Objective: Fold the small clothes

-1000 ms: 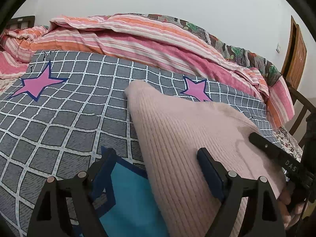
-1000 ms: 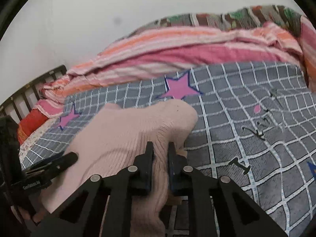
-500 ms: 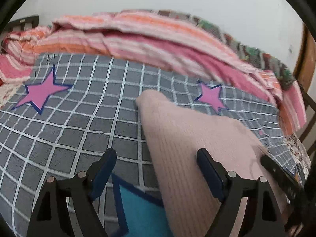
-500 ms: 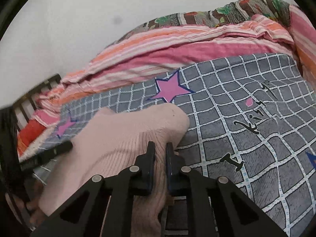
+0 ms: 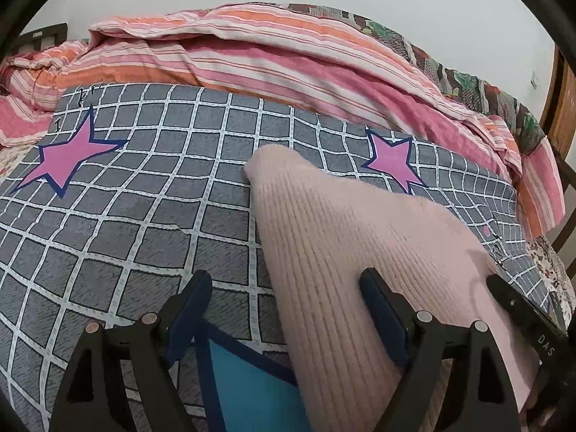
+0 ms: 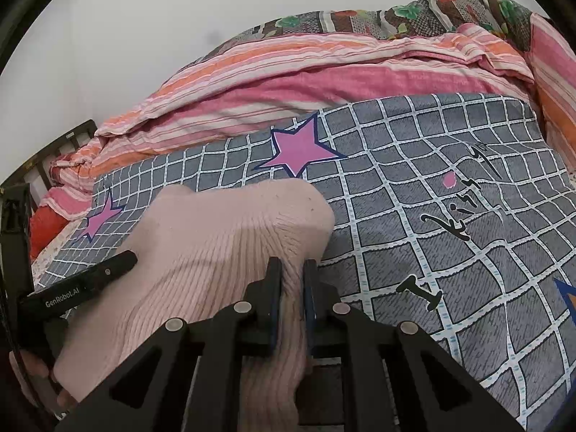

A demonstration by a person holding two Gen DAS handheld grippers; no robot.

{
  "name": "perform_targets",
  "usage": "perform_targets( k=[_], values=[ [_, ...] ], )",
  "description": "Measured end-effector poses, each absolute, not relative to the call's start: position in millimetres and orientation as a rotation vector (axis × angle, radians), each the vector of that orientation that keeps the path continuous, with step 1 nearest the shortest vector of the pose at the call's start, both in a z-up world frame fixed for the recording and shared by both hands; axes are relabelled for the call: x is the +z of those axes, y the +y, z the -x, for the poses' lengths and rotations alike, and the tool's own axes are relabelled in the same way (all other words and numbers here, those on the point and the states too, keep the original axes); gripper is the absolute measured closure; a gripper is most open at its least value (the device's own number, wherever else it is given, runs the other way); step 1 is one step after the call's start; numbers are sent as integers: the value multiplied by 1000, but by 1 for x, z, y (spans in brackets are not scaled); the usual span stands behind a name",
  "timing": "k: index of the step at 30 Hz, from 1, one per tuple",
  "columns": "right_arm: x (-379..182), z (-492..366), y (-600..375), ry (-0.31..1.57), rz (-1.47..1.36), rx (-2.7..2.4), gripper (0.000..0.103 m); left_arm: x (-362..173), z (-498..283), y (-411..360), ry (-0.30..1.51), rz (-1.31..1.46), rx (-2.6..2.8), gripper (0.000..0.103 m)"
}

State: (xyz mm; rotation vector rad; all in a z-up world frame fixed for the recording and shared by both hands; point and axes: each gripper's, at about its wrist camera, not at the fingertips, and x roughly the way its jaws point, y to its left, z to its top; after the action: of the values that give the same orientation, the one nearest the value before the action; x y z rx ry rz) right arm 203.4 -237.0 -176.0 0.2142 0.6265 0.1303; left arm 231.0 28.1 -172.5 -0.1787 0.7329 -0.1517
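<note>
A pale pink ribbed knit garment (image 5: 345, 252) lies on the grey checked bedspread (image 5: 144, 216); it also shows in the right wrist view (image 6: 216, 244). My left gripper (image 5: 284, 284) is open, its jaws straddling the garment's left edge just above it. My right gripper (image 6: 291, 270) is shut on a fold of the pink garment near its right edge. The other gripper's black finger shows at the edge of each view.
A rolled pink and orange striped quilt (image 5: 270, 57) lies along the far side of the bed. Pink stars (image 5: 68, 154) are printed on the bedspread. A blue printed patch (image 5: 244, 385) sits under my left gripper. A wooden bed frame (image 6: 54, 151) is at the left.
The left gripper has shifted slightly left and back over the garment's edge, still open. The right gripper stays shut on the pink fold, drawing it slightly nearer.
</note>
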Motion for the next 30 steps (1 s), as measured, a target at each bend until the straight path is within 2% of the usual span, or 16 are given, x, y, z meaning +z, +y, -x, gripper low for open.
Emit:
perform_targets(
  k=[21,24,28,30],
  values=[
    [-175,-200,-239,629,-234,145,91,-166,-161,31,789,233,-200,19],
    [-175,-198,-243,642,-257,132,86,-170,-151,26,807,189,-197,19],
    [-168,-190,-243,673,-246,107,73,-167,-140,25,792,162,-181,19],
    [-163,-178,-245,674,-260,118,72,-166,-140,29,801,192,-186,19]
  ],
)
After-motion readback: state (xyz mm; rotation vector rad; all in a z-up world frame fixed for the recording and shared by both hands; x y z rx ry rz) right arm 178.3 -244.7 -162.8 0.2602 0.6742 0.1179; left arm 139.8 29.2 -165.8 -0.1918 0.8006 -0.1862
